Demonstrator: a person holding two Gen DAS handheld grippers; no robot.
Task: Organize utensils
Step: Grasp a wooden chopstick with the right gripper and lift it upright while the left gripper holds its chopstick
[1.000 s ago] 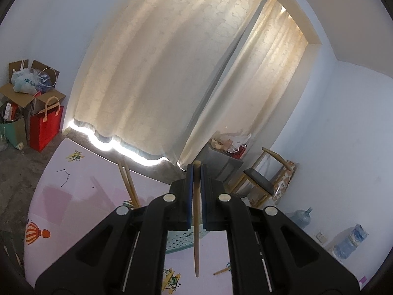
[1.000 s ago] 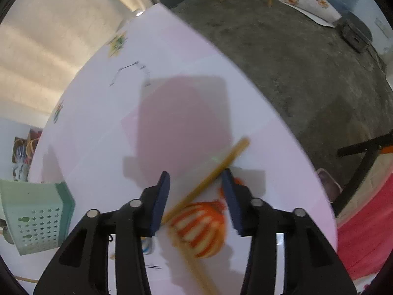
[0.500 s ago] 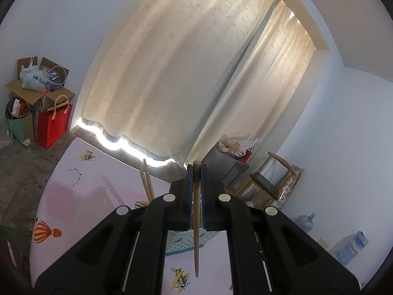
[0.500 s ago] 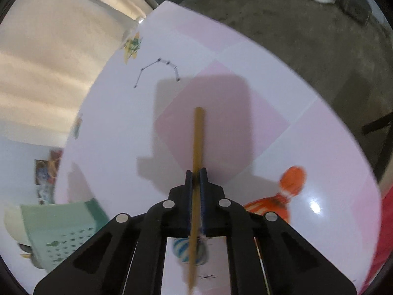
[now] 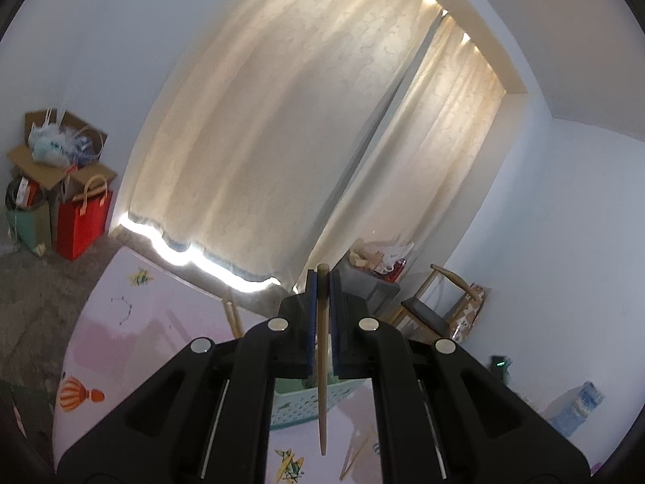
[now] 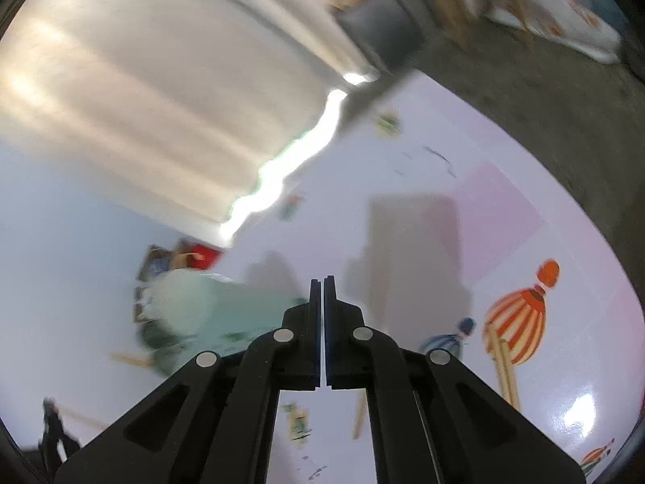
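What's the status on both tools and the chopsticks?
Left tool shut on chopstick, mint basket right behind it. Right tool shut, nothing seen at its tips, view blurred. One loose chopstick on mat.

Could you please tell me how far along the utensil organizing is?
Done: wooden chopsticks already stand in the pale green perforated basket. In hand: the left gripper clamps another wooden chopstick above it; the right gripper is shut, nothing visible inside. Left: loose chopsticks lying on the pink printed mat.
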